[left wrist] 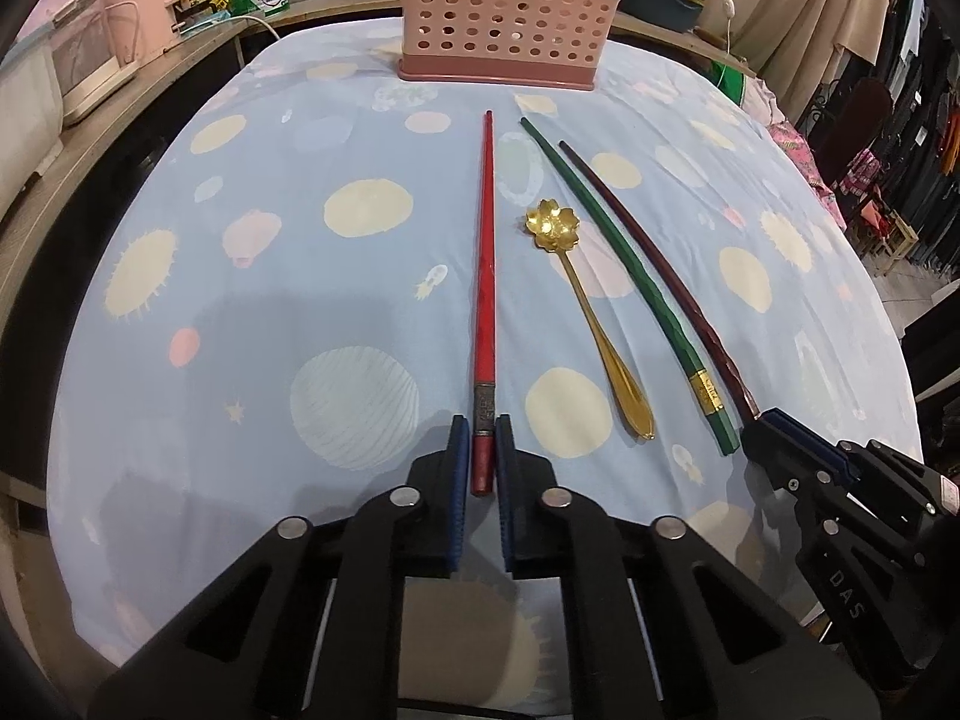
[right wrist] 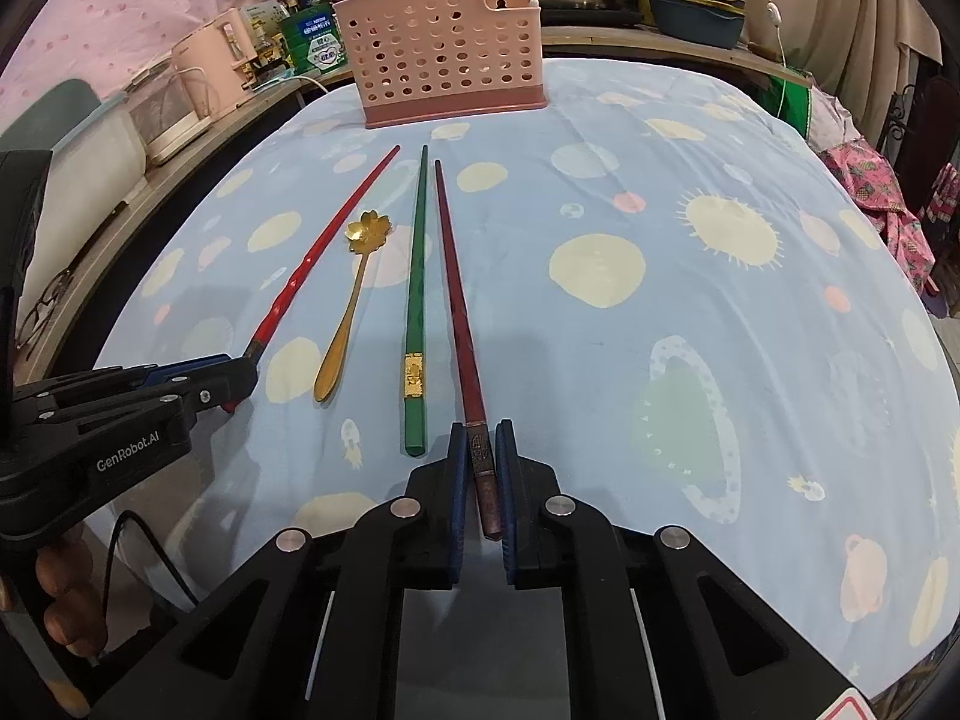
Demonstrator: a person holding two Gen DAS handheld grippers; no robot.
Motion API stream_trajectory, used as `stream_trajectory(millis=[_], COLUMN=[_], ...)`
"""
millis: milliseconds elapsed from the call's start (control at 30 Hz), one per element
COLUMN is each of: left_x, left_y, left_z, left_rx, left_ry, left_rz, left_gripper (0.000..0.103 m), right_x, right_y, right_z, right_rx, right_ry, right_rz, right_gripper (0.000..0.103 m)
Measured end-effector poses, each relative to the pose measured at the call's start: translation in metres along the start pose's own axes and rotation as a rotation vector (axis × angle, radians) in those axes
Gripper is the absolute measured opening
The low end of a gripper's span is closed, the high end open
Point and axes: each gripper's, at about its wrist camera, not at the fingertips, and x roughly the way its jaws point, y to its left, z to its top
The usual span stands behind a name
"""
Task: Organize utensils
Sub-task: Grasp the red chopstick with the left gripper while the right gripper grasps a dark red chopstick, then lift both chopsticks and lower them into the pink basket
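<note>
Four utensils lie side by side on a desk covered with a planet-print cloth [left wrist: 240, 312], their tips toward the far edge: from left to right, a red chopstick [left wrist: 487, 276], a gold spoon [left wrist: 585, 306] with a flower-shaped bowl, a green chopstick [left wrist: 624, 276] and a dark brown chopstick [right wrist: 456, 300]. A pink perforated basket [left wrist: 504, 12] stands upright at the far side, well apart from the utensils. The left gripper [left wrist: 482, 450] has its fingers clamped on the near end of the red chopstick; the right gripper [right wrist: 483, 456] has its fingers clamped on the near end of the dark brown chopstick. Both chopsticks appear to rest along the cloth, so the step in hand is judged to be the grasp, completed but not yet followed by a lift. The next move calls for raising each near end cleanly, keeping the long shafts from sweeping the spoon and green chopstick between them, then carrying the pair toward the far basket and tipping them upright so that they drop through its open top.
</note>
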Motion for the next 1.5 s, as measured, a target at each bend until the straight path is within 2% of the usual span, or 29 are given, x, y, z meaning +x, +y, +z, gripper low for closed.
stream_trajectory(millis=[267, 667, 900, 1100, 1500], left_x=[-0.017, -0.082, -0.112, -0.135, -0.168], left_y=[0.008, 0.022, 0.024, 0.021, 0.012], left_z=[0.004, 0.037, 0.067, 0.098, 0.174], left_rx=[-0.034, -0.087, -0.093, -0.094, -0.064], left_ry=[-0.025, -0.187, -0.29, -0.358, -0.512], left_rz=[-0.035, -0.071, -0.072, -0.101, -0.099], left_gripper=[0.007, 0.007, 0.007, 0.007, 0.007], right_x=[-0.011, -0.062, -0.089, -0.107, -0.127], right_y=[-0.002, -0.012, -0.022, -0.028, -0.043], right_z=[0.004, 0.044, 0.077, 0.107, 0.177], right_rx=[0.013, 0.078, 0.116, 0.134, 0.192], right_ry=[-0.023, -0.169, -0.272, -0.353, -0.488], right_rz=[0.007, 0.056, 0.086, 0.107, 0.159], right_gripper=[0.007, 0.007, 0.007, 0.007, 0.007])
